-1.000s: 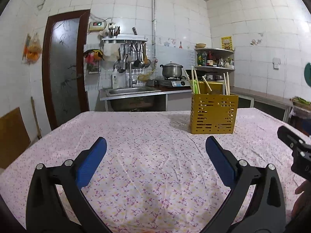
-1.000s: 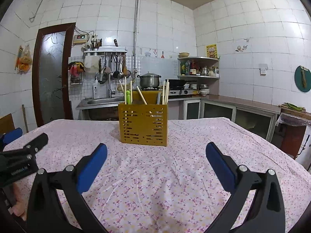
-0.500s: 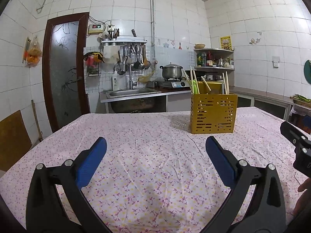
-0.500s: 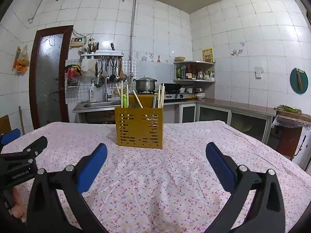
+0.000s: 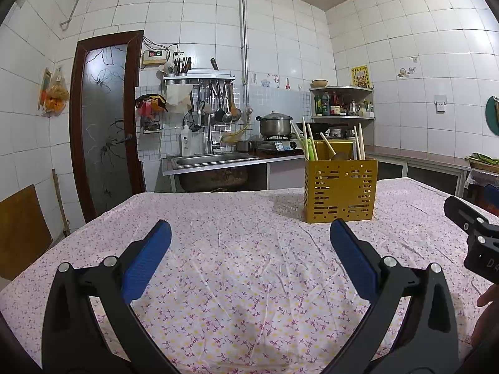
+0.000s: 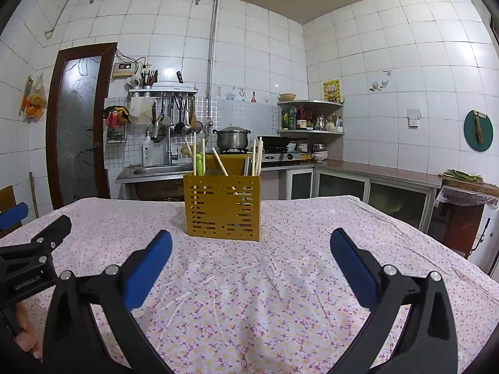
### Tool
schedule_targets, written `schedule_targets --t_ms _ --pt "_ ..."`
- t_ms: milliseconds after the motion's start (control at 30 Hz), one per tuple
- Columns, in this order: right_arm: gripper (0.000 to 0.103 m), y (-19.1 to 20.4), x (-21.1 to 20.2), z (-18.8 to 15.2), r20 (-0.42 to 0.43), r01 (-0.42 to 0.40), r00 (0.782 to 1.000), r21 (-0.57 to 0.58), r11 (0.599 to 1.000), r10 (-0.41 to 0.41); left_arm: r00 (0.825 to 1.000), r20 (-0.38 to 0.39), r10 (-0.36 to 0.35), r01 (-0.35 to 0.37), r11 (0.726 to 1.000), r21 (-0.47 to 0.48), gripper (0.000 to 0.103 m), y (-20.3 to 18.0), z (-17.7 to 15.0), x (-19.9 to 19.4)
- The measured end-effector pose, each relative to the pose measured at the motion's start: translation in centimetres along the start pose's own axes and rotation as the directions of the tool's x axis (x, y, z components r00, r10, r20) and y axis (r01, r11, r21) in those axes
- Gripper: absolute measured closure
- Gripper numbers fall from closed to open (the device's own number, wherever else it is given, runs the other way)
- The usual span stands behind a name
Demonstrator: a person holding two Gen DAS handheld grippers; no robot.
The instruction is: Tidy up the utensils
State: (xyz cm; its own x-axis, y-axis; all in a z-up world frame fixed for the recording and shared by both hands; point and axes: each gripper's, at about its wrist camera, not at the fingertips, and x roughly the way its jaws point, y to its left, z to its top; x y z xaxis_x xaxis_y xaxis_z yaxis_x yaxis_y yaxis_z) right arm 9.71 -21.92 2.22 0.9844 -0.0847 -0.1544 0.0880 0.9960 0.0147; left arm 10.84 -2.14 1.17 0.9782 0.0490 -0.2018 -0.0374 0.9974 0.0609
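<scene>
Both grippers, left (image 5: 251, 251) and right (image 6: 251, 251), hang over the table (image 6: 389, 243) with jaws spread wide and nothing between the blue pads (image 6: 149, 268). Ahead of them, near the table's far middle, stands the caddy (image 6: 223, 207), a yellow slotted box, upright on the flowered cloth (image 5: 243, 249); seen from the left gripper it sits off to the right. Out of its top stick the utensils: pale chopsticks (image 6: 257, 155) leaning at several angles, a green handle (image 6: 198, 163), and one stouter wooden handle (image 6: 220, 160) tilted across the middle. How the box is divided inside cannot be told from here. No loose utensil shows on the cloth, so the sorting looks close to done, or the work lies within the caddy itself. The sticks are likely light, stiff and smooth, apt to swivel or slide in a pinch; taking one near its upper end, pads square across it, and drawing it straight up should keep it from snagging its neighbours. The caddy seems light enough to tip if a stick is dragged sideways. Beyond lie the sink (image 5: 212, 159) and a pot (image 6: 233, 138) on the stove.
</scene>
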Motion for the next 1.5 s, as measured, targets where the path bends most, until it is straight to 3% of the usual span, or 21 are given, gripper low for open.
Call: schedule_targets --t_ms 1500 --pt "0.004 0.03 -0.70 0.06 0.027 -0.010 1.000 -0.032 0.999 0.011 1.000 -0.020 -0.010 0.010 1.000 0.006 0.005 -0.11 0.04 0.39"
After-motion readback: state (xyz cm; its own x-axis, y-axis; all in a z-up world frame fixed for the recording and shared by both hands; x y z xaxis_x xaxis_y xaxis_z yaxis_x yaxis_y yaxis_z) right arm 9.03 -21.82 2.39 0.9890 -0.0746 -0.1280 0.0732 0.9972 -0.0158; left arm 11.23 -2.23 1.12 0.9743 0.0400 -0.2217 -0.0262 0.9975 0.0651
